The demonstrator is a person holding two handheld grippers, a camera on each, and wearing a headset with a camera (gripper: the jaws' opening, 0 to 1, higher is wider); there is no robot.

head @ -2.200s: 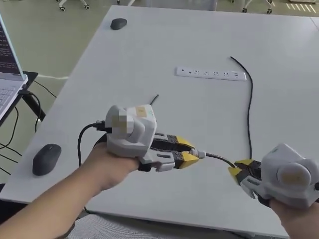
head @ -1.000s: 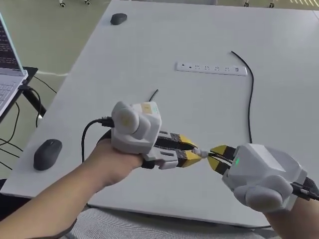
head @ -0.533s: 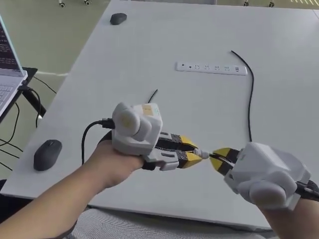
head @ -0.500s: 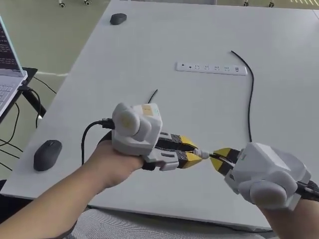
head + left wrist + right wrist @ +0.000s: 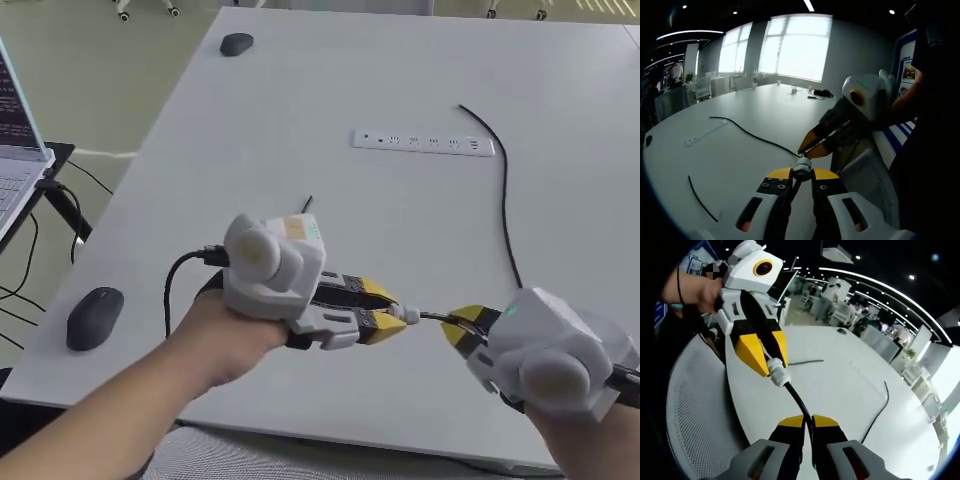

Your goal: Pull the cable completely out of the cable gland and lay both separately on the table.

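White cable gland [image 5: 403,313] clamped in left gripper [image 5: 385,318], clear above tabletop [image 5: 300,120] at near edge. Black cable [image 5: 503,200] pinched in right gripper [image 5: 462,328] near gland outlet, in line with bore: allows straight pull against fixed gland. Not yet withdrawn; far length trailing across tabletop.

Pwr strip [image 5: 423,143] mid table [image 5: 300,120]; mouse [image 5: 237,44] far corner; 2nd mouse [image 5: 94,318] left edge; laptop [image 5: 20,170] off-table.
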